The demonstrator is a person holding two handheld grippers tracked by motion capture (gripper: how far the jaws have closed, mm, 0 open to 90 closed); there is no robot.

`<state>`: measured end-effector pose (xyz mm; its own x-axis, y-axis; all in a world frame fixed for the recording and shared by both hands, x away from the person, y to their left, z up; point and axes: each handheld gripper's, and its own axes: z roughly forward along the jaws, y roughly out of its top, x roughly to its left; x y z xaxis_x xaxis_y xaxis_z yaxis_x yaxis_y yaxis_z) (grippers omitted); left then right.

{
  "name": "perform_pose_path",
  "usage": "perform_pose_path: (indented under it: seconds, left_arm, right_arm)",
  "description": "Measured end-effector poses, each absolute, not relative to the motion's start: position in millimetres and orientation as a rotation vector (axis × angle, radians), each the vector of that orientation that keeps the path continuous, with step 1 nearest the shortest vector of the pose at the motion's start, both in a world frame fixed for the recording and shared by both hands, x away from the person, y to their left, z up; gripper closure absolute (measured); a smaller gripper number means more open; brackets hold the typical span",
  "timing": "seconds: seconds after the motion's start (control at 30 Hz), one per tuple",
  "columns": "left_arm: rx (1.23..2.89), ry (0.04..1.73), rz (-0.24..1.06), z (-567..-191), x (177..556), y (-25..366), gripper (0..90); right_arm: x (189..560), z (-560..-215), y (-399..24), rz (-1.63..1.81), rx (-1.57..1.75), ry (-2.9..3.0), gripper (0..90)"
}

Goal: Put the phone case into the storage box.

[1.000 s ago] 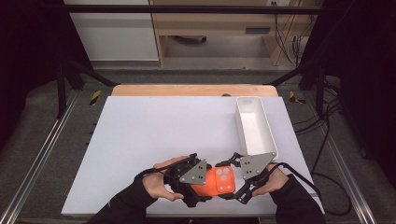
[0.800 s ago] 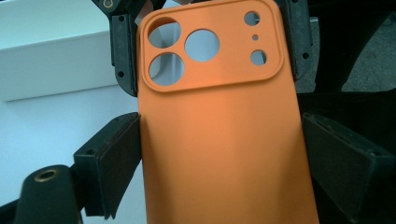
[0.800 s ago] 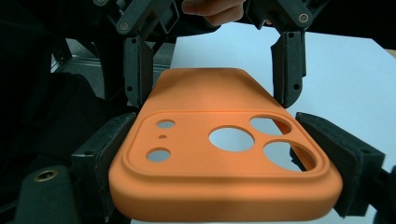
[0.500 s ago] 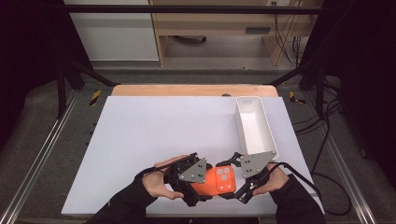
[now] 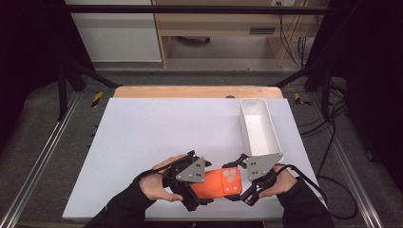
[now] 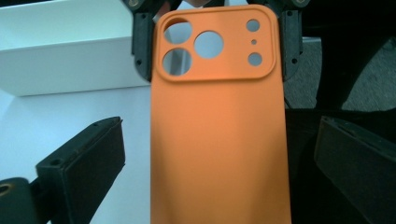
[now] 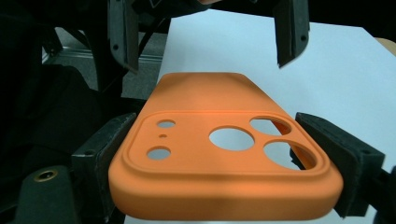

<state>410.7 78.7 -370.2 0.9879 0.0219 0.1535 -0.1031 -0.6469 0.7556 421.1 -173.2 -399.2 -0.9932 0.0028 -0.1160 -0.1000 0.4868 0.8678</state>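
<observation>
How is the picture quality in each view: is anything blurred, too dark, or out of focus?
High view: even light on the white table, surroundings dark, slightly soft. Left gripper view: the orange phone case is fairly sharp, while the near black jaws are blurred and the right side is very dark. Right gripper view: the case's near edge is soft, the left side falls into shadow.

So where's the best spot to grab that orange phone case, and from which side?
A likely best grip is across the orange phone case's two long edges at the camera-cutout end, coming in level from that short end. The case is thin, flat and empty, so its face gives nothing to pinch. The right gripper holds it just so, pads on both edges; the left gripper stands open around the other end.
</observation>
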Motion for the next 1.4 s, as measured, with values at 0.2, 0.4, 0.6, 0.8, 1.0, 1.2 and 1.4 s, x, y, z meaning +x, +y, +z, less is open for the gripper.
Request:
perform_pose_path:
  seconds: [0.2, 0.4, 0.6, 0.8, 1.0, 1.2, 1.4]
  left_arm:
    - [2.236, 0.065, 0.183, -372, 418, 93, 0.0]
    - [2.235, 0.145, 0.159, -380, 422, 103, 0.0]
    - [2.240, 0.181, 0.136, -391, 422, 111, 0.0]
    - [2.268, 0.209, 0.119, -401, 424, 113, 0.0]
    - [2.297, 0.213, 0.094, -410, 428, 114, 0.0]
    - [2.311, 0.220, 0.095, -411, 431, 115, 0.0]
    - [2.331, 0.223, 0.097, -412, 433, 115, 0.0]
  right_arm:
    - [422, -393, -180, 1.503, -0.071, 2.628, 16.3]
    - [425, -388, -185, 1.459, -0.042, 2.648, 16.3]
    - [426, -384, -187, 1.424, -0.026, 2.677, 16.2]
    - [428, -378, -187, 1.364, -0.020, 2.706, 16.3]
    - [431, -371, -184, 1.320, -0.019, 2.730, 16.3]
    - [435, -365, -180, 1.263, -0.019, 2.757, 16.2]
    - [437, -359, -173, 1.203, -0.029, 2.791, 16.2]
